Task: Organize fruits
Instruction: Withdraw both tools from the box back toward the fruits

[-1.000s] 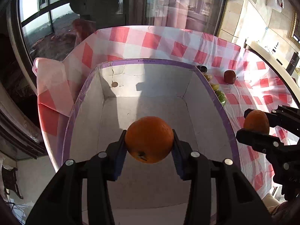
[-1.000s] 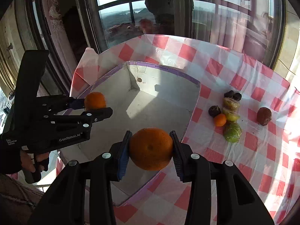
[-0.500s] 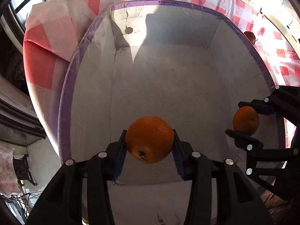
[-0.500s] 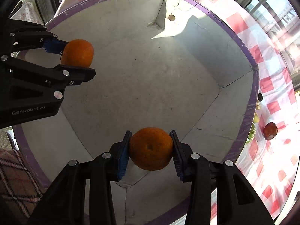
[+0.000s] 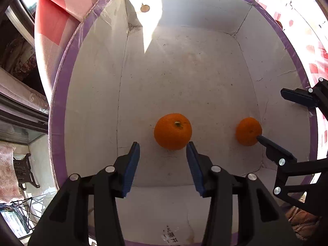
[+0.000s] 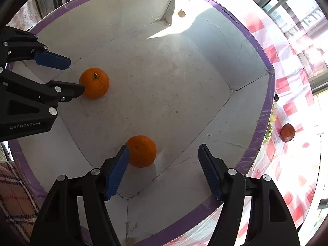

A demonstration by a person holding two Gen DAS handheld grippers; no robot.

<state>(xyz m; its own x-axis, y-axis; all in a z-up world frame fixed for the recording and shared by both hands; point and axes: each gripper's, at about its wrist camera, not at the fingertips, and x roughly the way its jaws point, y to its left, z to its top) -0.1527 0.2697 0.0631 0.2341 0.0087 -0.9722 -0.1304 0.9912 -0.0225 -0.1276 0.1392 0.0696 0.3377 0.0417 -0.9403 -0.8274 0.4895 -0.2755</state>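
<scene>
Two oranges lie on the floor of one white box (image 5: 67, 94) with a purple rim: one orange (image 5: 172, 131) just ahead of the left gripper (image 5: 163, 150) and its spread fingers, and a second orange (image 6: 141, 151) between the spread fingers of the right gripper (image 6: 164, 153), touching that gripper's left pad. Two grippers are counted, one per view, each with two blue-padded fingers, four pads in all. Outside the box, to the right of the right gripper, one reddish-brown fruit (image 6: 287, 132) rests on one red-and-white checked cloth (image 6: 291, 164). Further fruits at the box's outer wall are mostly hidden and cannot be counted.
</scene>
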